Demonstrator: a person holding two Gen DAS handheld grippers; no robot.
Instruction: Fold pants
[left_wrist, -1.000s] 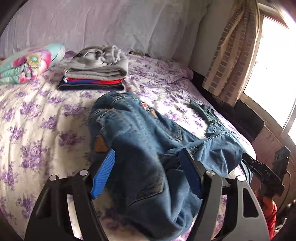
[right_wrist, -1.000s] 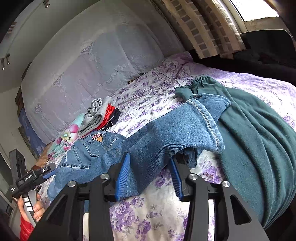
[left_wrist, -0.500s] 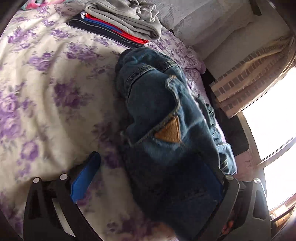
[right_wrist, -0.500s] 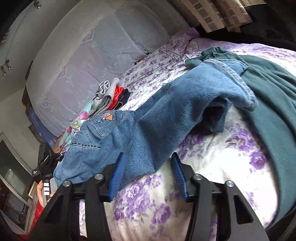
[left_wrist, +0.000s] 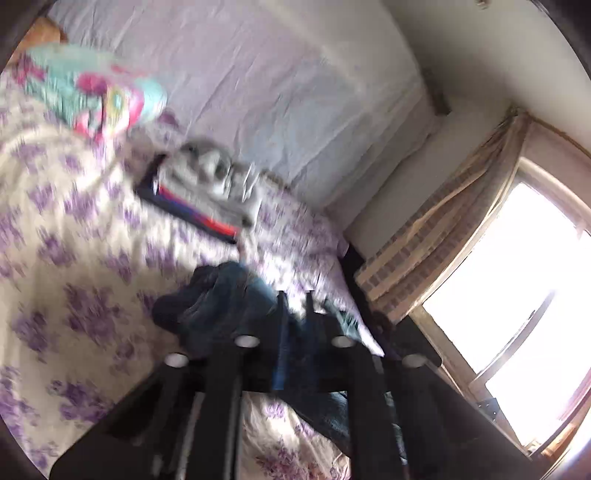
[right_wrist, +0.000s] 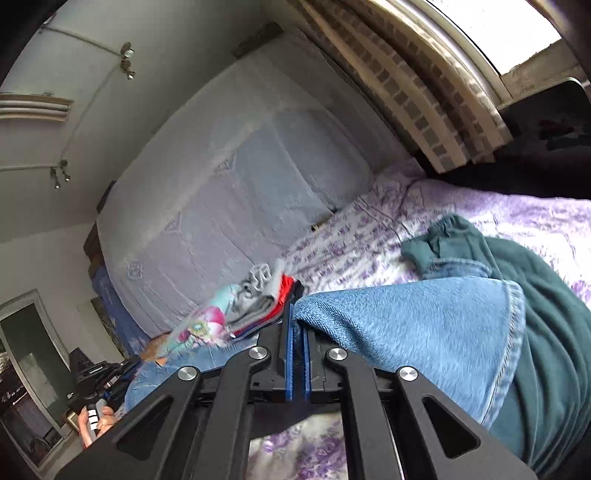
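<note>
Closing on the denim is what has changed: a second ago both sets of blue pads stood spread over the jeans (right_wrist: 424, 332), and now the right hand-held gripper (right_wrist: 297, 363) has its pads pressed together on a fold of the pale-blue leg, while the left hand-held gripper (left_wrist: 295, 343) has narrowed on dark denim, though blur keeps me from saying how firmly it pinches. I judge the grasp made and the lift or fold-over due next. The jeans lie on the floral bed (right_wrist: 354, 236), their leg partly over a green garment (right_wrist: 546, 295). Both tools have tilted upward, the left in fast motion, with the folded clothes stack (left_wrist: 207, 192) beyond.
</note>
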